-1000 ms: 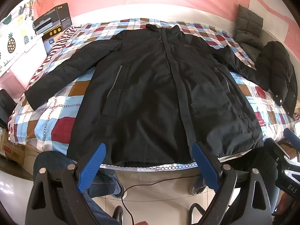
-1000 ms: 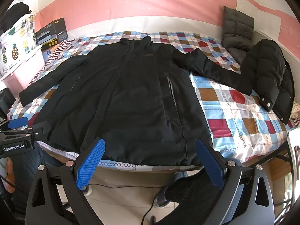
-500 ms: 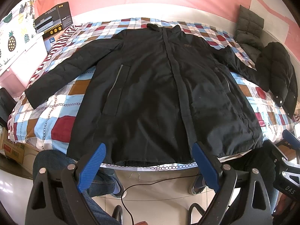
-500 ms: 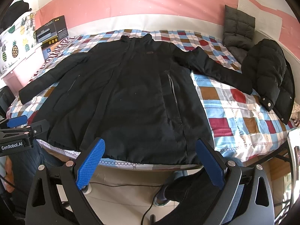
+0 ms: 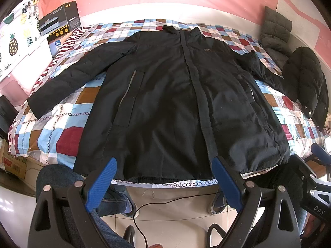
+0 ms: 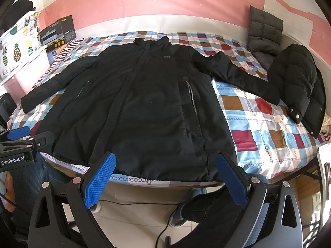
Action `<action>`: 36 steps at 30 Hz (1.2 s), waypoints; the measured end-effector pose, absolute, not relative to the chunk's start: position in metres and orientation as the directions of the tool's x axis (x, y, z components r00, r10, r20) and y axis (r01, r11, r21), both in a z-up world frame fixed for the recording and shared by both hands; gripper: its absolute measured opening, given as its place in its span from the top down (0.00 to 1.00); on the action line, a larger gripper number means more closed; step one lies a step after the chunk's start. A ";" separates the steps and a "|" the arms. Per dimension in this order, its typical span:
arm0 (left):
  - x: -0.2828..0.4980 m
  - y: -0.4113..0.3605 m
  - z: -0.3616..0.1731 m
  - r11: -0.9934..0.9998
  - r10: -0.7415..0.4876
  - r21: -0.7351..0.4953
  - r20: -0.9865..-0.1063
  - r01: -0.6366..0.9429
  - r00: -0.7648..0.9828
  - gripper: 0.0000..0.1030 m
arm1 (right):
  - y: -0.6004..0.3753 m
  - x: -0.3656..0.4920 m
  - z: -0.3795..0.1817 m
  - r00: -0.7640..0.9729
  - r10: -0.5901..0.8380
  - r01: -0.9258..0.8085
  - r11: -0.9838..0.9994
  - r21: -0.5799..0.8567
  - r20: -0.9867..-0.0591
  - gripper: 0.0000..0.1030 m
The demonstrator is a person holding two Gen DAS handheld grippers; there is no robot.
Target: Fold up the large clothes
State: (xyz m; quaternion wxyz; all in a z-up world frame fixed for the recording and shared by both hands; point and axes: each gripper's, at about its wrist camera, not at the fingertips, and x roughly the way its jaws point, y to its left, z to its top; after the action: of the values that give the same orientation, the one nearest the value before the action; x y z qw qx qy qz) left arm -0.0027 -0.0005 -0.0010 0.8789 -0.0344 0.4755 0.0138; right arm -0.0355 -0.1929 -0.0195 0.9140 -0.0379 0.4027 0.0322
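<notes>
A large black jacket (image 5: pixel 175 103) (image 6: pixel 149 111) lies flat and front-up on a checked bedspread (image 5: pixel 62 124) (image 6: pixel 264 128), both sleeves spread out to the sides, hem at the near bed edge. My left gripper (image 5: pixel 164 183) hangs open just in front of the hem, over the floor, with nothing between its blue pads (image 5: pixel 101 184). My right gripper (image 6: pixel 165 180) is open too, held before the hem's right half, also holding nothing. The left gripper's tip shows at the left edge of the right wrist view.
A black puffer coat (image 6: pixel 298 86) lies at the bed's right edge, with a grey quilted cushion (image 6: pixel 264 31) behind it. A dark box (image 5: pixel 60 23) stands at the back left by a pineapple-print cover. A person's legs and a cable (image 5: pixel 165 204) are on the floor below.
Both grippers have shifted slightly; the jacket sits a little lower and nearer in the views. Nothing has been gripped, and the jacket itself has not moved.
</notes>
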 end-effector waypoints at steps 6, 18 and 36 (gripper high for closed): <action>-0.002 -0.001 -0.001 0.997 -0.011 -0.050 -0.839 -0.057 0.545 0.08 | -0.192 -0.035 -0.019 0.673 0.028 -0.090 0.995 -0.044 -0.739 0.05; -0.003 -0.001 -0.001 0.997 -0.014 -0.053 -0.839 -0.057 0.544 0.08 | -0.190 -0.035 -0.020 0.671 0.027 -0.092 0.995 -0.048 -0.741 0.05; -0.002 0.001 0.002 0.997 -0.013 -0.053 -0.840 -0.059 0.542 0.08 | -0.184 -0.030 -0.020 0.663 0.027 -0.100 0.994 -0.052 -0.748 0.05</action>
State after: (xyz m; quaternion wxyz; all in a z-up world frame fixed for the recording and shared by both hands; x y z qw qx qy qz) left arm -0.0024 0.0010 0.0018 0.8772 -0.0377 0.4784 0.0133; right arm -0.0297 -0.1835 -0.0196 0.9109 -0.0444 0.4088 0.0347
